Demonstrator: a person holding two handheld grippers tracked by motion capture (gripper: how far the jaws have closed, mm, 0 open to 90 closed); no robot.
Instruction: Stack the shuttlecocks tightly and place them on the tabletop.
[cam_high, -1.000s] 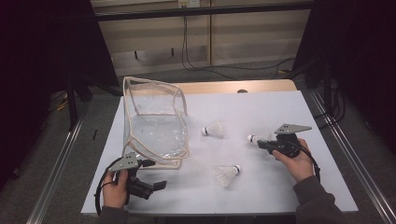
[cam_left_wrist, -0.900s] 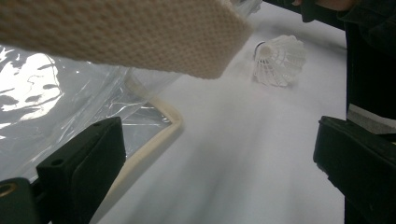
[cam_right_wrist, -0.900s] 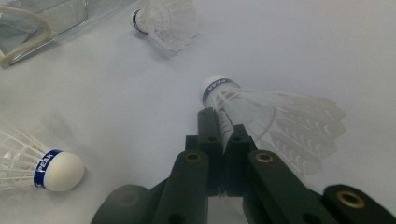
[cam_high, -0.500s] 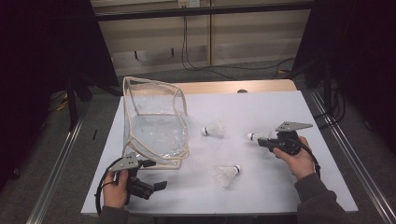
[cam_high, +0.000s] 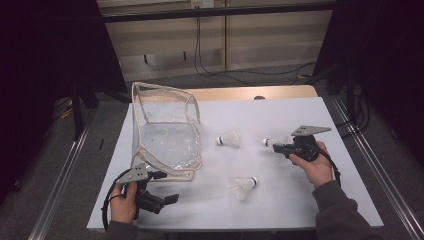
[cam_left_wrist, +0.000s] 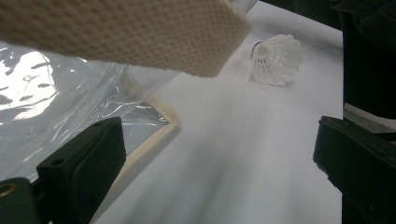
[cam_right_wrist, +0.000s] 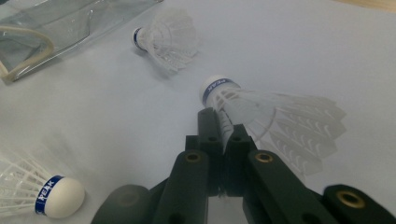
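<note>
White tabletop, seemingly dim room

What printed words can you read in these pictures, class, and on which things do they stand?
"PEAK": blue band of the shuttlecock held in the right tongs.
"PEAK": blue band of the shuttlecock lying nearest the camera, read sideways.
Third shuttlecock: band print too blurred to read.

Right gripper: black jaws, brass-coloured screw inserts, grey three-cornered plate on top. Left gripper: same build, black cable looped. Person's sleeve dark grey.
</note>
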